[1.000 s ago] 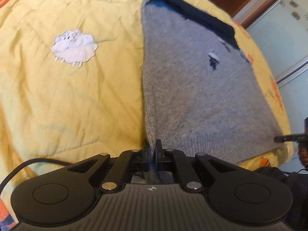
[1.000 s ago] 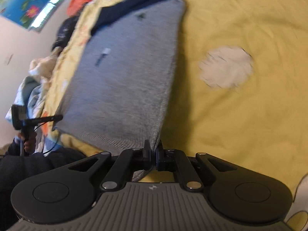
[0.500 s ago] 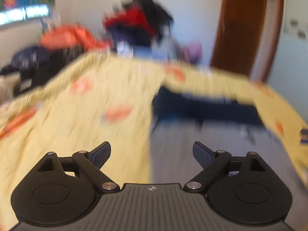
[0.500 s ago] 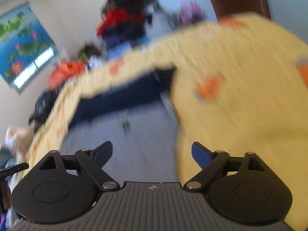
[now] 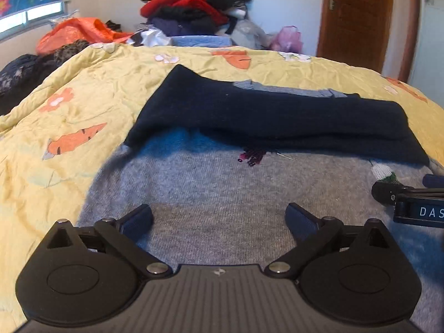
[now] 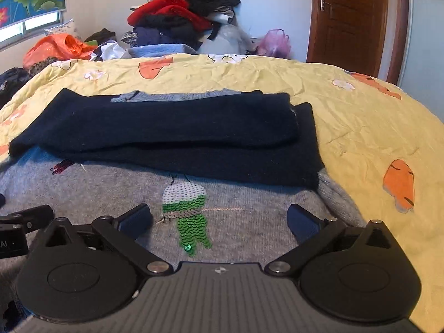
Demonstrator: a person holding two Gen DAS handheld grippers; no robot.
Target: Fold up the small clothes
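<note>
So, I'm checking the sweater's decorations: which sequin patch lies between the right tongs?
The green and white sequin patch, low on the grey sweater. The small dark purple patch sits off left, by the navy folded sleeves.

A sweater (image 5: pixel 222 194) lies flat on the bed (image 5: pixel 83 105), its sleeves (image 6: pixel 166 122) folded across its far part, one on the other. Nearest the cameras, the left hand-held gripper (image 5: pixel 219 219) and the right hand-held gripper (image 6: pixel 219 219) stand side by side over the sweater's near part. A sequin figure (image 6: pixel 188 211) sits on the sweater between the right one's fingers. Behind the bed a heap of clothes (image 5: pixel 194 8) rests against the wall, a door (image 6: pixel 349 19) to its right
</note>
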